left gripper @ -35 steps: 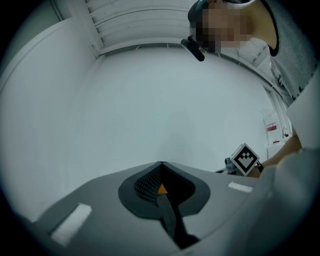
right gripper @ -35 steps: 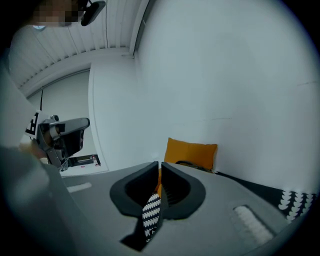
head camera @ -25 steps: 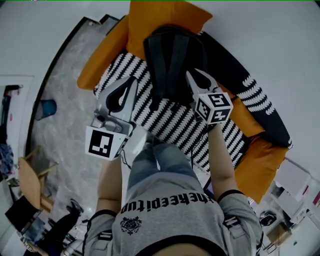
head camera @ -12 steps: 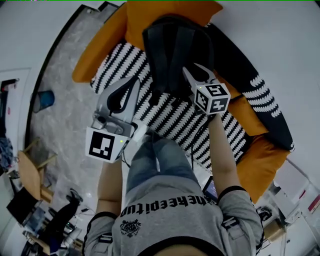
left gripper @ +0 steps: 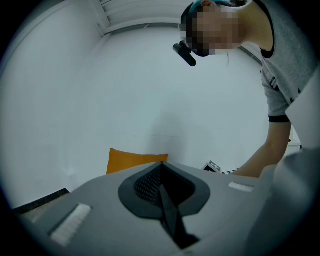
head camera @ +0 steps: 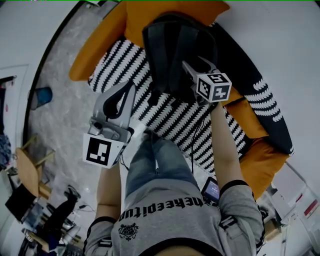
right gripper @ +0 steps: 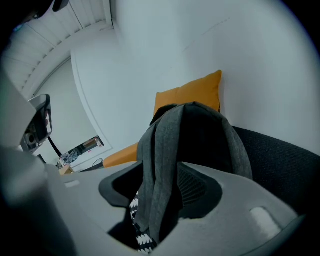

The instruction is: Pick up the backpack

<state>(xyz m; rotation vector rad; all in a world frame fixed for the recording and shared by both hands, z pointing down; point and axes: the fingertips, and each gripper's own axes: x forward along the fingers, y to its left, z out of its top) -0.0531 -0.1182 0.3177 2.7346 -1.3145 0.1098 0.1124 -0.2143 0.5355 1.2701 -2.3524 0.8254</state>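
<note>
The backpack sits propped against the orange cushion on the sofa. The right gripper has just been opening its jaws. They're wide apart now, with a grey strap running between them, not pinched. I'd seat the strap deep on the pads before clamping. The left gripper has its jaws closed on nothing, over the patterned throw. The other strap might snag.

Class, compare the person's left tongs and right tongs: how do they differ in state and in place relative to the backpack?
The left tongs are shut and empty. The right tongs are open, having just been opening, with the backpack strap loose between them. The left tongs hang beside the backpack, over the striped cover. The right tongs reach the backpack itself. Both carry a marker cube.
</note>
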